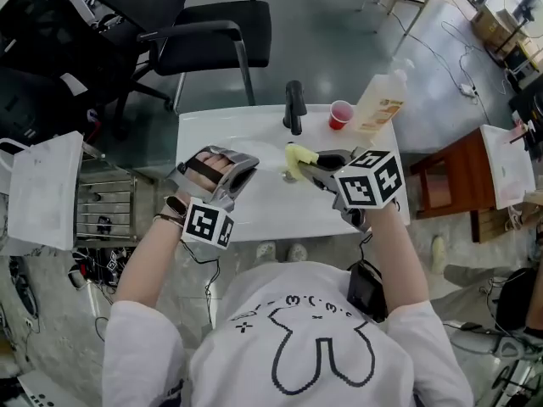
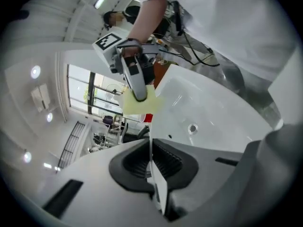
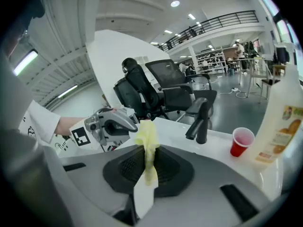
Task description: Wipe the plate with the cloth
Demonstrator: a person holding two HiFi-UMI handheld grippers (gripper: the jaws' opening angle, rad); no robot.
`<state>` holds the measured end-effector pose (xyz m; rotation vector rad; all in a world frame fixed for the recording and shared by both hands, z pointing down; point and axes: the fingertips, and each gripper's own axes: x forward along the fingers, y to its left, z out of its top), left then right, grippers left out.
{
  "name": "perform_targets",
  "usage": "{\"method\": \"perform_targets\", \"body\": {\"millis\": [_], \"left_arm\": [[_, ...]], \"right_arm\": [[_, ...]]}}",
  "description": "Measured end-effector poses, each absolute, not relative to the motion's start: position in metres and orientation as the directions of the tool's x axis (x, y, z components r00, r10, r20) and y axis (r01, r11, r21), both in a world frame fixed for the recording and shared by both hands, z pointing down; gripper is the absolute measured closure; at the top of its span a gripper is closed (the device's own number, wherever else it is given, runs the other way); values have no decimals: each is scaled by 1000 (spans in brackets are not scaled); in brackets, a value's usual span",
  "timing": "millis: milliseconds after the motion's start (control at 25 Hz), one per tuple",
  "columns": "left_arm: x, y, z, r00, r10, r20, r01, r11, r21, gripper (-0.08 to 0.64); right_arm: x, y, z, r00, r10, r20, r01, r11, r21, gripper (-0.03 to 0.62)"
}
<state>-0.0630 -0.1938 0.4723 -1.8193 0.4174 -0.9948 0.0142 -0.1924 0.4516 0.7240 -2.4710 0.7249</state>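
**Head view.** A black tap (image 1: 293, 107) stands at the far edge of a white sink top (image 1: 246, 138). Just right of the tap is a small red plastic cup (image 1: 340, 114). Further right is a tall pale plastic bottle with an orange label (image 1: 382, 100). In front of the tap, on the person's side, the right gripper (image 1: 310, 168) holds a crumpled yellow cloth (image 1: 297, 159). The left gripper (image 1: 248, 166) is also in front of the tap but to its left, with its tips turned toward the cloth. In this view I cannot separate the plate from the white basin.

**Left gripper view.** The jaws are almost together. The pads press on a thin white rim seen edge-on, which I read as the rim of a flat white plate (image 2: 151, 148). The rim runs from the pads toward the yellow cloth, which hangs at the tip of the right gripper. The red cup shows just behind the cloth.

**Right gripper view.** The jaws are closed on the yellow cloth. One fold stands up above the pads and the rest goes down between them. The tap is beyond the cloth and to its right, with the cup and bottle further right. The left gripper is left of the tap, just beside the cloth. Black office chairs (image 3: 165, 86) stand behind the tap.
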Motion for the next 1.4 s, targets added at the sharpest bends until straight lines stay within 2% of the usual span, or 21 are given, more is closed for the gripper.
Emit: {"method": "perform_targets", "body": {"millis": [120, 320, 520, 640, 800, 1040, 1400], "left_arm": [[-69, -205, 489, 581, -664, 471, -15, -587, -809, 538], [-80, -228, 516, 552, -667, 500, -274, -711, -647, 538], [-80, -242, 546, 568, -648, 508, -579, -753, -313, 540], [-82, -251, 562, 587, -624, 516, -683, -724, -98, 540], [-79, -256, 583, 627, -563, 538, -727, -671, 145, 540], [-64, -251, 619, 705, -432, 562, -689, -602, 403, 540], [-42, -254, 672, 772, -316, 551, -634, -324, 703, 540]], "right_arm": [[33, -204, 459, -739, -409, 535, -646, 654, -394, 541], [57, -222, 470, -677, -504, 537, -728, 562, -391, 541], [73, -223, 500, -601, -537, 591, -790, 511, -340, 541], [75, -222, 516, -593, -527, 609, -800, 474, -369, 541], [79, -226, 529, -576, -538, 616, -817, 407, -408, 541], [83, -230, 552, -544, -552, 632, -839, 326, -437, 541], [96, -227, 588, -476, -580, 661, -873, 220, -435, 541]]}}
